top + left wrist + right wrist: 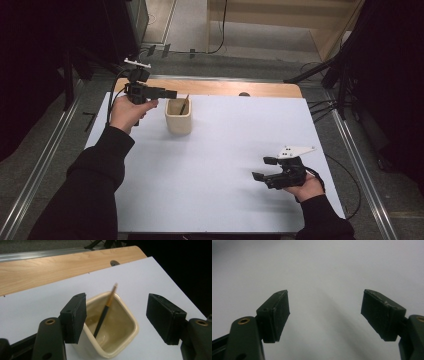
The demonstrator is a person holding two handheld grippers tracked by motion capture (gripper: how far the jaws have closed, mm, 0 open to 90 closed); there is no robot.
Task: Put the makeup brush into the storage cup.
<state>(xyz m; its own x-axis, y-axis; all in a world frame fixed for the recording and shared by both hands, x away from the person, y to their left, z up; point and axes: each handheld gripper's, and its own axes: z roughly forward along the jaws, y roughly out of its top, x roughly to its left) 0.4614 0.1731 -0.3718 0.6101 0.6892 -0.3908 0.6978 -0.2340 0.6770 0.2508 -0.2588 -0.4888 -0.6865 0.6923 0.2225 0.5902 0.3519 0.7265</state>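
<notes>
- Tabletop scene from above: one white mat (pixel 210 170) covers most of one wooden table (pixel 220 88), whose bare wood shows as a strip along the far edge.
- One cream cup (pixel 178 116) with rounded square sides stands upright on the mat, toward the far left part of it.
- One thin stick (pixel 184 104), dark in its lower half and tan toward the top, leans inside the cup with its lower end on the cup's floor and its tip rising past the rim.
- Two black grippers are in the scene, one in each hand of a person in dark sleeves.
- Left gripper (pixel 170 93) is held in the air just beside the cup, on its left, with the jaws reaching toward the cup's rim.
- In the left gripper view, its two jaws stand wide apart, with the cup (pixel 110 332) and the stick (pixel 105 311) seen between and beyond them; neither pad touches either one.
- Right gripper (pixel 263 168) rests low over the near right part of the mat, well apart from the cup.
- In the right gripper view, its two jaws are spread wide with nothing between them, over plain white mat (pixel 322 272).
</notes>
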